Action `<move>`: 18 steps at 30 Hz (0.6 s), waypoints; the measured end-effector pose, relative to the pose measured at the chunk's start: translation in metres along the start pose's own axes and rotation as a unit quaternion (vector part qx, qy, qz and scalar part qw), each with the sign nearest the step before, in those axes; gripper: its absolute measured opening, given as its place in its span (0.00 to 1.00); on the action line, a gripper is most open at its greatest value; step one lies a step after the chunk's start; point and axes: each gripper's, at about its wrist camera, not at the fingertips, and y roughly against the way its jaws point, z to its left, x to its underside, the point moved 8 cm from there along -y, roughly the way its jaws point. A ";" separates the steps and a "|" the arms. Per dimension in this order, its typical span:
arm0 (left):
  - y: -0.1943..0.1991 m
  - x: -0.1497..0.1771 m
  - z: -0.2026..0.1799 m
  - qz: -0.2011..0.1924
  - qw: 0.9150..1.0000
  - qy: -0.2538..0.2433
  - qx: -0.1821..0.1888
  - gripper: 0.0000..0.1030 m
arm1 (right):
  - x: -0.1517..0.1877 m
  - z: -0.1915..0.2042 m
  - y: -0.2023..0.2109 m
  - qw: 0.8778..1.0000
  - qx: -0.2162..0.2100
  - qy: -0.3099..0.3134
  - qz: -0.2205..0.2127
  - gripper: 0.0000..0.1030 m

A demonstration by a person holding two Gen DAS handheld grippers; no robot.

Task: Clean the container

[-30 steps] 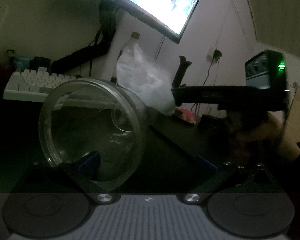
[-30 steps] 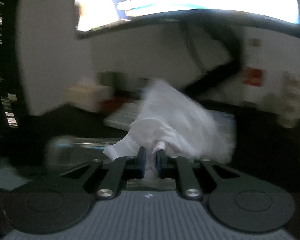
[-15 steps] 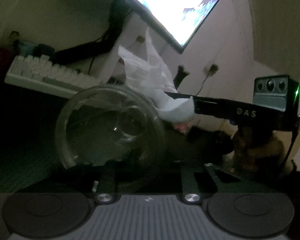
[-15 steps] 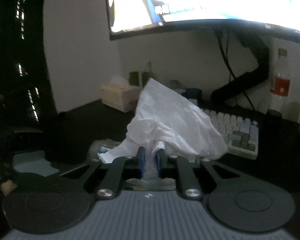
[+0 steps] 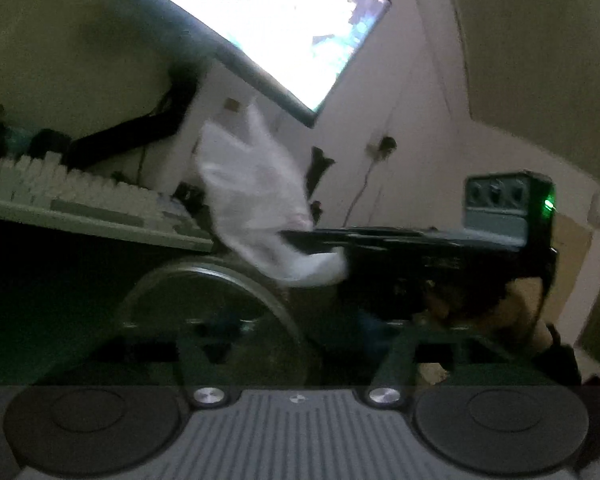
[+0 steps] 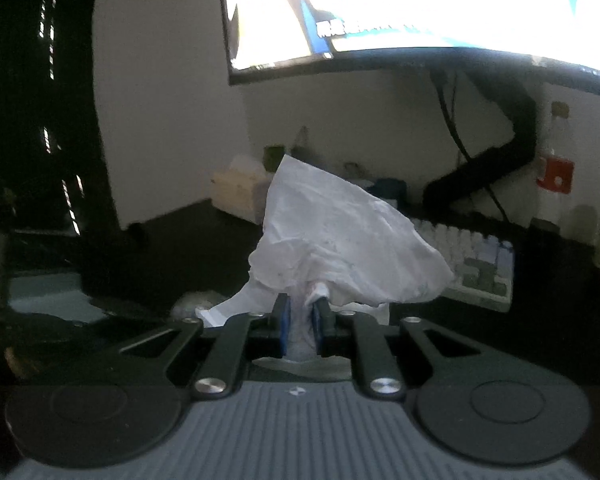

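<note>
A clear glass jar (image 5: 204, 304) lies on its side on the dark desk, low in the blurred left wrist view, its round mouth facing the camera. My left gripper (image 5: 296, 326) is opening. One finger stands in front of the jar's mouth and the other to the right of it, so the jar's right wall lies between the jaws, with no pad seen pressing on it. My right gripper (image 6: 300, 320) is shut on a crumpled white tissue (image 6: 340, 240). From the left wrist, that tissue (image 5: 260, 208) hangs just above the jar's far rim.
A white keyboard (image 5: 80, 204) lies behind the jar under a bright monitor (image 5: 280, 20). The right wrist view shows the keyboard (image 6: 480, 264), a tissue box (image 6: 240, 192), a bottle (image 6: 556, 172) and the black monitor arm (image 6: 500, 152). A hand (image 5: 500, 312) holds the right gripper.
The left jaws closed at the jar's rim and have spread apart again. The jar sits lower in the left view. The tissue in the right gripper has come over the jar.
</note>
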 end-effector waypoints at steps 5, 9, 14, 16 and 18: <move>-0.011 0.017 0.001 0.034 0.999 -0.002 -0.008 0.72 | 0.004 -0.001 -0.005 1.000 0.004 0.006 0.002 0.16; -0.019 0.027 0.006 0.050 0.998 -0.010 -0.022 0.72 | 0.005 0.029 -0.009 0.999 -0.025 0.034 -0.022 0.16; -0.016 0.028 0.018 0.040 0.998 0.008 -0.037 0.76 | 0.005 0.023 -0.019 0.997 0.018 0.056 -0.043 0.14; -0.013 0.027 0.025 0.036 0.998 0.024 -0.037 0.76 | 0.003 -0.002 -0.023 0.997 0.058 0.038 -0.039 0.14; -0.011 0.027 0.027 0.034 0.998 0.030 -0.039 0.76 | 0.000 -0.024 -0.027 0.996 0.085 0.010 -0.029 0.15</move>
